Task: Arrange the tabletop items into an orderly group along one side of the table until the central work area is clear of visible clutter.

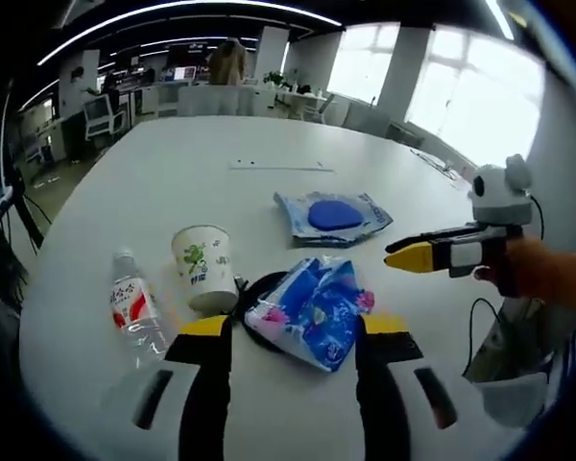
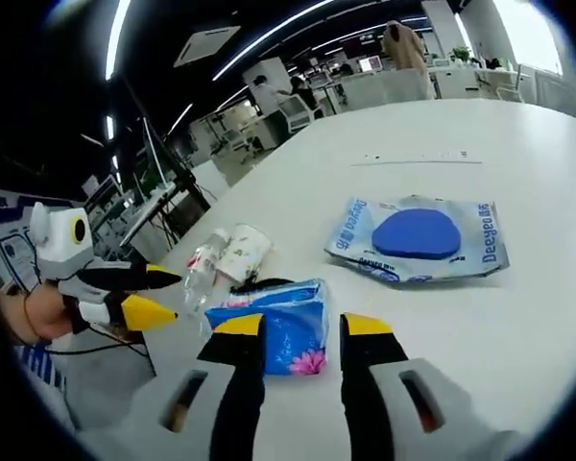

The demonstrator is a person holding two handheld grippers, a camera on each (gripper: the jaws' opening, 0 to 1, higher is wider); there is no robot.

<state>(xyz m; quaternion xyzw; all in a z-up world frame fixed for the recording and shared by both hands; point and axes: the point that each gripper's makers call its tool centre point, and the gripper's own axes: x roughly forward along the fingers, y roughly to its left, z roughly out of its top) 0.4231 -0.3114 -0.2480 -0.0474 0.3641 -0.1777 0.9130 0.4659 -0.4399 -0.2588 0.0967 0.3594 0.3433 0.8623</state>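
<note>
A blue floral tissue pack (image 1: 312, 312) lies on the white table (image 1: 173, 163), just ahead of my left gripper (image 1: 296, 327), which is open with nothing held. A paper cup (image 1: 204, 267) stands left of the pack, and a small water bottle (image 1: 134, 312) lies beside the cup. Further off rests a wet-wipes pack (image 1: 331, 216) with a blue lid. My right gripper (image 2: 302, 325) is open over the near end of the tissue pack (image 2: 274, 331), with the wet-wipes pack (image 2: 418, 240) beyond it. The left gripper (image 2: 158, 295) comes in from the left, jaws apart.
A thin black loop (image 1: 254, 288) pokes out from under the tissue pack. The right gripper (image 1: 408, 252), held in a hand, comes in from the right. The table's far half is bare apart from a thin strip (image 1: 283, 166). Office desks and chairs stand beyond it.
</note>
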